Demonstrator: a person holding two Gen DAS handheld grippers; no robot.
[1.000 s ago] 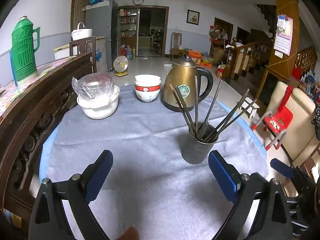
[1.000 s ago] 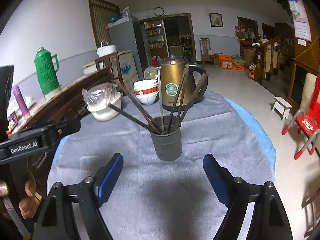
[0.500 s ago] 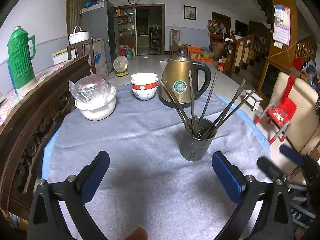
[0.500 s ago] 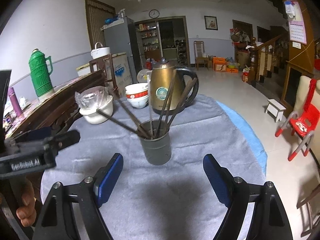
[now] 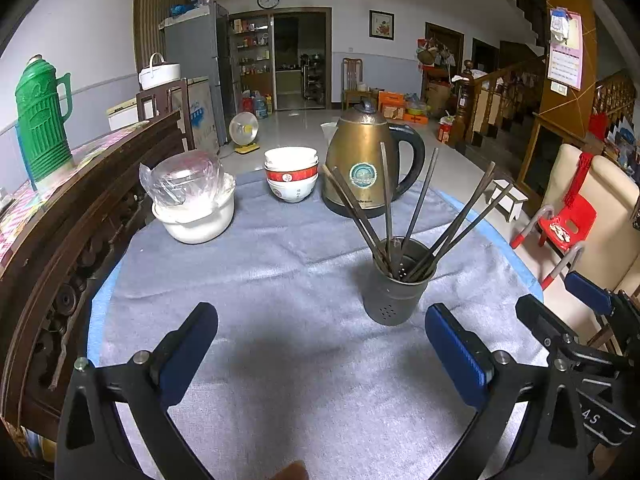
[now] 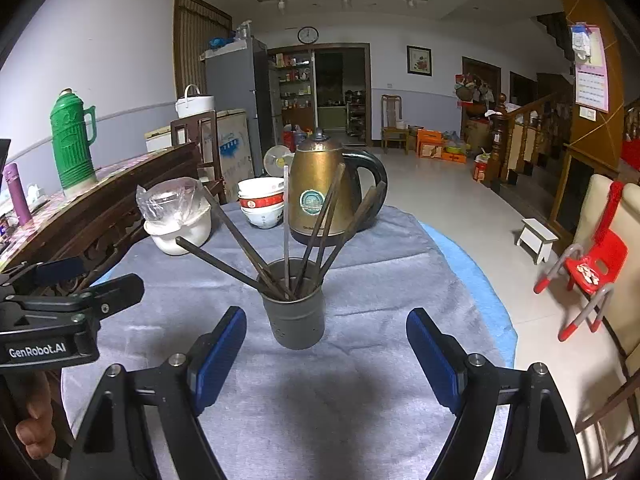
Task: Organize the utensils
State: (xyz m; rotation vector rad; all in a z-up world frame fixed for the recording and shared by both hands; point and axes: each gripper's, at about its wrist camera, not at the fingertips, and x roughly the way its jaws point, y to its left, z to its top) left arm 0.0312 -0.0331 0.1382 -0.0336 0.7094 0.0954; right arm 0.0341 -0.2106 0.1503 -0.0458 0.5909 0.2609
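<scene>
- My right tool (image 6: 326, 354), jaws apart and empty, faces the holder (image 6: 296, 308) squarely, chopsticks (image 6: 286, 232) fanning upward.
- My left tool (image 5: 320, 354), spread wide, empty, has the holder ahead-right.

A round table (image 5: 104, 300) under grey cloth (image 5: 280, 280) bears a holder (image 5: 394, 292), kettle (image 5: 360, 168), bowls (image 5: 291, 180) and pot (image 5: 196, 216).

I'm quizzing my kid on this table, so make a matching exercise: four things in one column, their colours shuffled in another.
Things:
1. kettle
2. thermos flask
3. chopstick holder
4. child's chair

Colours:
A. green
B. red
C. dark grey
D. brass-gold

Pairs: 1-D, 2-A, 3-C, 4-B
</scene>
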